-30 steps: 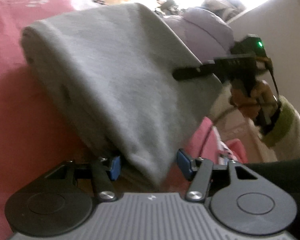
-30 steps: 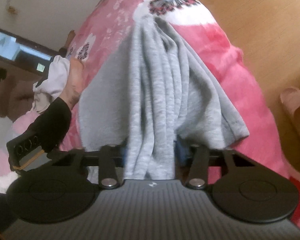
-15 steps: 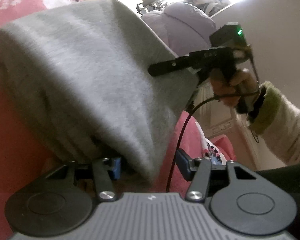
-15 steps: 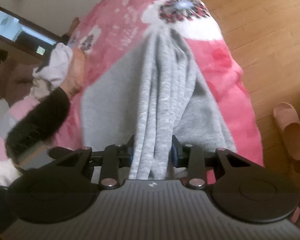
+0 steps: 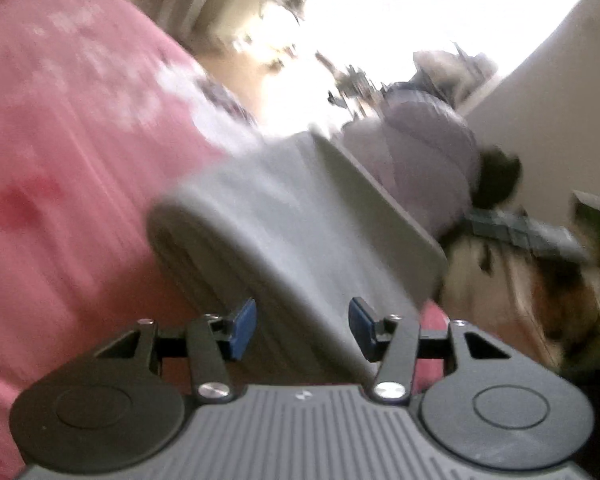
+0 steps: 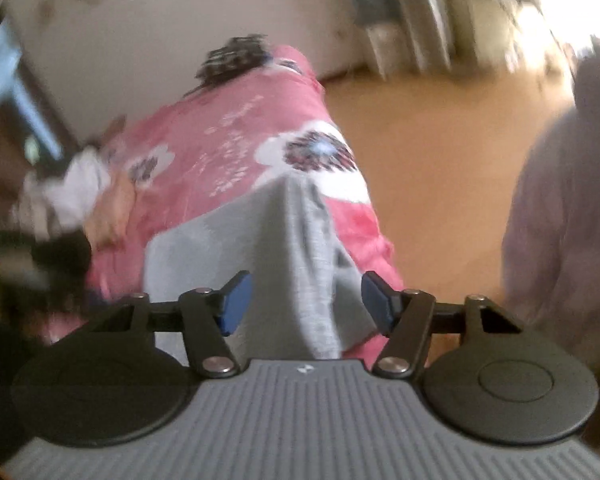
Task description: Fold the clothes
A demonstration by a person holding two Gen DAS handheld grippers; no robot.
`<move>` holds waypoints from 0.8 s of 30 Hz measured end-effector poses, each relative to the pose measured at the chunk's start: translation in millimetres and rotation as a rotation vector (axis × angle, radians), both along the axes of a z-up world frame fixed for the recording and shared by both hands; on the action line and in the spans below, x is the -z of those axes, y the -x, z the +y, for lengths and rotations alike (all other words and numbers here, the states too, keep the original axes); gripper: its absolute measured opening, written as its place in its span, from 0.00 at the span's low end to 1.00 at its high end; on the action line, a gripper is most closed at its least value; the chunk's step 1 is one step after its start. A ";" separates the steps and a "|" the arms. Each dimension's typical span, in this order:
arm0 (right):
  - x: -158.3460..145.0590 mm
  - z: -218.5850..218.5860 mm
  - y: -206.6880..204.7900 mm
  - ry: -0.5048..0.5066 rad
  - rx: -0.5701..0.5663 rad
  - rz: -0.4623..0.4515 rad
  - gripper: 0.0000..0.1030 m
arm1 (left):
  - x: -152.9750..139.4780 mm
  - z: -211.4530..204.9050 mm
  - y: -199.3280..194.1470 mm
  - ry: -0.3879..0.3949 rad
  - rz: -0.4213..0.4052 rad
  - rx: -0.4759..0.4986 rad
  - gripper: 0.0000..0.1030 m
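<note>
Lifted and pulled back since a second ago, both grippers: then the grey cloth (image 5: 300,232) was bunched tight between the right pads, now lies free on the pink blanket (image 5: 68,168).

Right gripper (image 6: 303,305): jaws opening at this moment, the blue pads (image 6: 233,303) standing apart from the cloth; a ridge of fabric (image 6: 316,280) seen in the gap, but not pinched. Left gripper (image 5: 303,328): jaws released as well, about half open, the near edge of the cloth seen between the pads with no pressing on it. In the left view, the right gripper also visible at far right (image 5: 524,232), blurred, clear of the cloth.

Cloth: folded over into a thick flat packet, rounded fold on the left side in the left view, resting near the edge of the bed, the wooden floor (image 6: 440,152) beyond. In the right view, one raised crease running from far to near, so not fully flat.

Step in hand, as a judgement: release after one fold, retreat of both hands. Much motion blur, so fine detail of edges not readable.

Next move probably calls for: flattening the raised crease, then taking two corners on the same side again for another fold. Needs a low approach, pads around the top layers only, without catching the blanket under.
</note>
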State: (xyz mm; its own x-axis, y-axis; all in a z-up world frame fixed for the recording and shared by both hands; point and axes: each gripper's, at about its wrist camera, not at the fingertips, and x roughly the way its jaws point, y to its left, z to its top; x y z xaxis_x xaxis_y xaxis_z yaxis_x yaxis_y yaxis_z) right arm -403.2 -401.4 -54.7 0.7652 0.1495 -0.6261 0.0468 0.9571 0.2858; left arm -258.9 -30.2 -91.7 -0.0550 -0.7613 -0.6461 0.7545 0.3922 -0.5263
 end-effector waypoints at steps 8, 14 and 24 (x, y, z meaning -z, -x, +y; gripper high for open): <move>71.3 96.4 -16.7 0.130 -0.164 0.014 0.54 | -2.6 -26.6 7.4 -0.002 -0.096 -0.128 0.50; 63.1 116.1 -11.0 0.186 -0.034 -0.032 0.55 | -7.7 -47.2 13.6 -0.018 -0.278 -0.034 0.51; 64.3 106.8 -11.0 0.213 0.098 -0.001 0.48 | 28.4 -63.7 16.9 -0.091 -0.394 0.031 0.53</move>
State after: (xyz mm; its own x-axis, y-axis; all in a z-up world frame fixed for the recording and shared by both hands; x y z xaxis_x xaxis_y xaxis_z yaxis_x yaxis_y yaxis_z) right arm -392.2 -294.6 -118.9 0.7702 -0.0606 -0.6349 0.1422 0.9867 0.0783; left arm -275.8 -93.9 -120.0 0.1881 -0.7020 -0.6869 0.9039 0.3973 -0.1584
